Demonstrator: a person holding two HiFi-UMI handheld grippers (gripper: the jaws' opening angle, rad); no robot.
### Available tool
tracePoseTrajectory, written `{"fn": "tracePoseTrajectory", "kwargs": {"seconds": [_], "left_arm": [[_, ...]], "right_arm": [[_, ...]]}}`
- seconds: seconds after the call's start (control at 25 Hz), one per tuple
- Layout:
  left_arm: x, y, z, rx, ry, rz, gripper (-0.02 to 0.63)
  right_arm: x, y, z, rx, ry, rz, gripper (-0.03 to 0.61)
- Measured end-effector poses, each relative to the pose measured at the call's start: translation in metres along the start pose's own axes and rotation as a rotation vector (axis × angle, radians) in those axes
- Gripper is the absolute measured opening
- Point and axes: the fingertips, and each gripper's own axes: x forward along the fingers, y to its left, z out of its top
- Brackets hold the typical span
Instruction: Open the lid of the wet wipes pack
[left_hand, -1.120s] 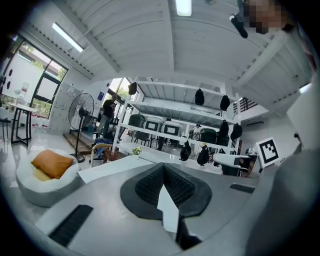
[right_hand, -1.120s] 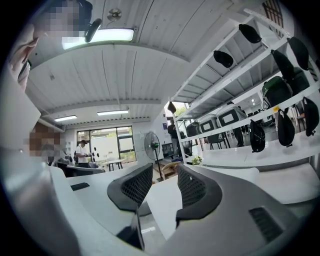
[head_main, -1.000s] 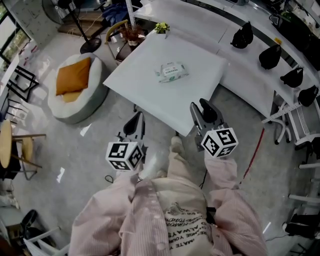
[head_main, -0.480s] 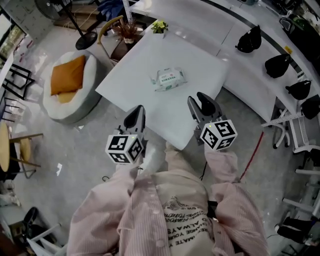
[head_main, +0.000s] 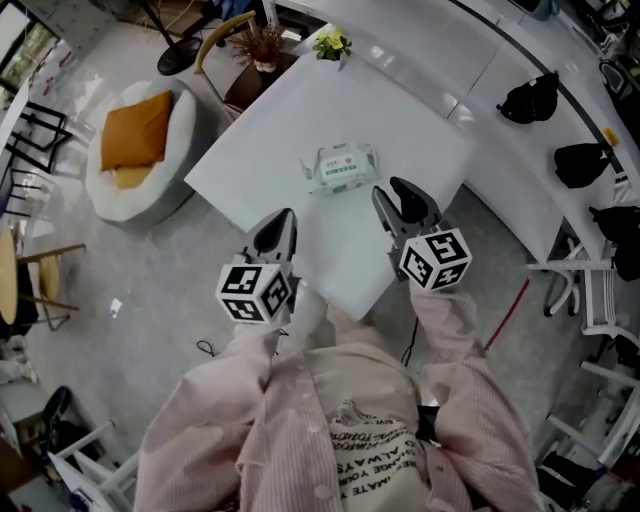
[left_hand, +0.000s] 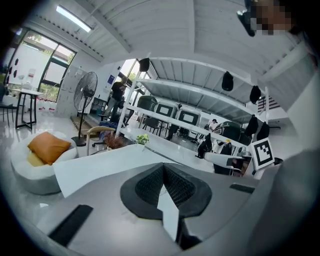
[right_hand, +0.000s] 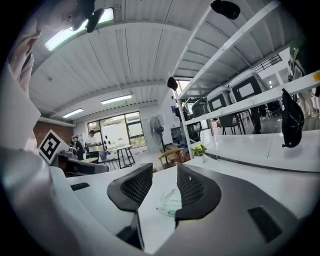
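The wet wipes pack, white with green print, lies flat on the square white table, its lid down. My right gripper hovers above the table's near part, a little short of the pack and to its right. In the right gripper view the pack shows through the gap of the right gripper, which is open and holds nothing. My left gripper hangs over the table's near left edge, apart from the pack. The left gripper is shut and empty in its own view.
A small potted plant stands at the table's far corner. A beanbag with an orange cushion sits on the floor to the left. A long white counter with black bags runs behind and right. A chair stands beyond the table.
Both grippers have come forward from off the table's near corner to over its near part. The pack has not moved on the table.
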Motion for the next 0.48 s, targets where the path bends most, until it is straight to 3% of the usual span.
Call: {"fn": "tracePoseTrajectory", "kwargs": {"seconds": [0.48], "left_arm": [[0.054, 0.028, -0.019, -0.047, 0.049, 0.087, 0.0]], "right_arm": [[0.069, -0.031, -0.028, -0.107, 0.086, 0.118, 0.132]]}}
